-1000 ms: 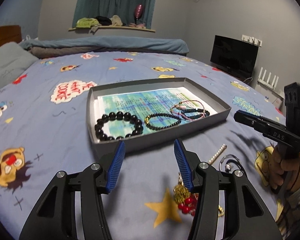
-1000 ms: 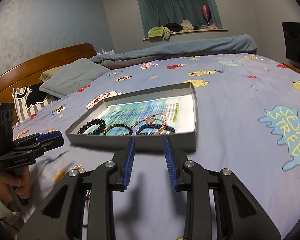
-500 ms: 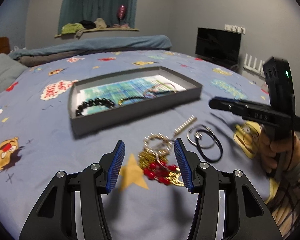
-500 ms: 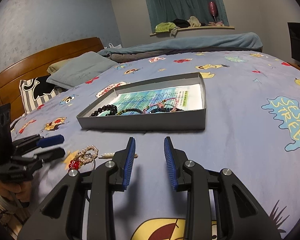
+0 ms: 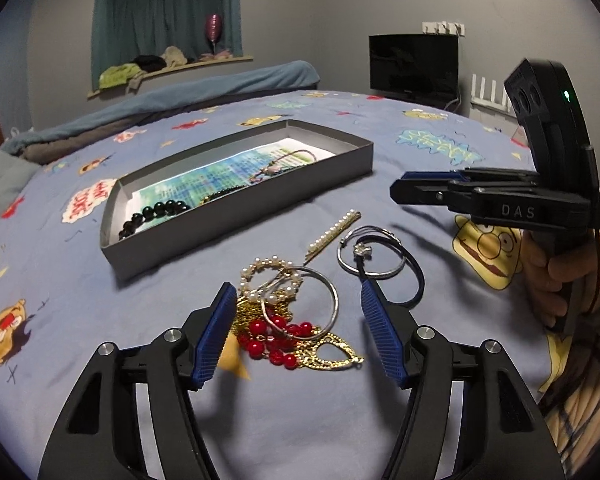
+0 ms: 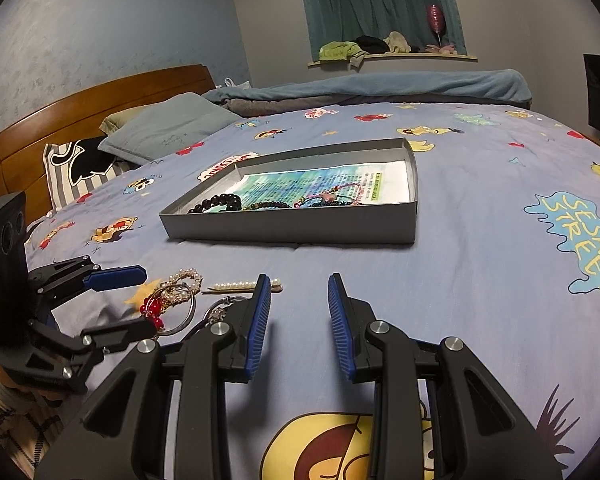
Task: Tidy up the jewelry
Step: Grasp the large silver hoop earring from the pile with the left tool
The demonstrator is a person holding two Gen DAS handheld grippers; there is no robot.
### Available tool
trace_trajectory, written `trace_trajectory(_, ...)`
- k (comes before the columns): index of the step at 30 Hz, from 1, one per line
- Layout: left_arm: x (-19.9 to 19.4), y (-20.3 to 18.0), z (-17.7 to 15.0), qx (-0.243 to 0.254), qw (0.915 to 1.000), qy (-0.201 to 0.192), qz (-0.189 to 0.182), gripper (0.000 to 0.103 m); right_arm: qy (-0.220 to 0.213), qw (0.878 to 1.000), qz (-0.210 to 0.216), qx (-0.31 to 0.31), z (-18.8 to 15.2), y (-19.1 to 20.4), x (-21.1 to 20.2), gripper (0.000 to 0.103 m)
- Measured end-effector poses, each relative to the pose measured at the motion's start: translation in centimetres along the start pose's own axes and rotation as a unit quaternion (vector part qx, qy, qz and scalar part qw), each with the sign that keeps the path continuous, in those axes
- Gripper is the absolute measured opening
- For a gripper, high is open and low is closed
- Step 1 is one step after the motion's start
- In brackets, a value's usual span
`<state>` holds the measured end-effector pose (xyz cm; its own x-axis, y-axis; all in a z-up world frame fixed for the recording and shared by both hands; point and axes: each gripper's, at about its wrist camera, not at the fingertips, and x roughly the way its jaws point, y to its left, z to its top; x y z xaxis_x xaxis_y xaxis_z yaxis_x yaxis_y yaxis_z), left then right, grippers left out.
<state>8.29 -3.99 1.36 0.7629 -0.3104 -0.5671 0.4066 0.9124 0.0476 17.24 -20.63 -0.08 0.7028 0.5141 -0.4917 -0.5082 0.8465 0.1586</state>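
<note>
Jewelry lies tangled (image 5: 288,316) on the printed bedsheet (image 5: 100,340) in front of the grey tray (image 5: 236,216) — your left gripper (image 5: 298,330) has swung over it, jaws just widened, straddling glossy red beads, gold filigree and a thin silver bangle, gripping nothing. Your right gripper (image 6: 296,320) hovers part-open, empty.

A dark television (image 5: 414,65) stood beyond the cartoon-print bedsheet (image 6: 480,240), with pillows (image 6: 168,130) against a wooden headboard (image 6: 80,108) and what looked like clothes (image 6: 356,49) heaped on the window ledge.
</note>
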Motion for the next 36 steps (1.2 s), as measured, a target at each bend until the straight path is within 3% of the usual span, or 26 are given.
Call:
trace_trajectory(5, 0.9, -0.5, -0.2, 0.012, 0.9997, 0.018, 0.005, 0.063, 0.0, 1.0, 0.001, 0.0, 0.0, 0.0, 0.0, 0.03)
trace_trajectory(9, 1.6, -0.8, -0.3, 0.022, 0.9992, 0.03, 0.015, 0.046, 0.001, 1.0, 0.002, -0.001, -0.1, 0.1, 0.0, 0.032)
trace_trajectory(11, 1.4, -0.8, -0.4, 0.022, 0.9993, 0.027, 0.016, 0.045, 0.002, 1.0, 0.004, -0.004, -0.2, 0.2, -0.1, 0.032)
trace_trajectory(12, 1.3, -0.8, -0.4, 0.021, 0.9994, 0.024, 0.016, 0.028, 0.003, 1.0, 0.005, -0.005, -0.2, 0.2, -0.1, 0.032)
trace_trajectory(13, 1.1, -0.6, -0.3, 0.018, 0.9995, 0.023, 0.015, 0.017, 0.003, 1.0, 0.007, -0.006, -0.2, 0.3, -0.1, 0.032)
trace_trajectory(20, 0.0, 0.7, 0.0, -0.012, 0.9998, 0.002, -0.013, 0.017, 0.011, 1.0, 0.015, -0.021, -0.5, 1.0, -0.1, 0.032)
trace_trajectory(25, 0.1, -0.8, 0.0, 0.014, 0.9998, 0.004, -0.011, 0.047, 0.015, 1.0, 0.015, -0.022, -0.6, 1.0, -0.1, 0.032)
trace_trajectory(30, 1.3, -1.6, -0.2, 0.027, 0.9992, 0.028, -0.001, 0.049, 0.015, 1.0, 0.014, -0.023, -0.5, 1.0, 0.0, 0.032)
trace_trajectory(36, 1.4, -2.3, -0.3, 0.045, 0.9985, 0.028, 0.008, 0.053, 0.019, 0.999, 0.013, -0.025, -0.5, 1.1, 0.1, 0.032)
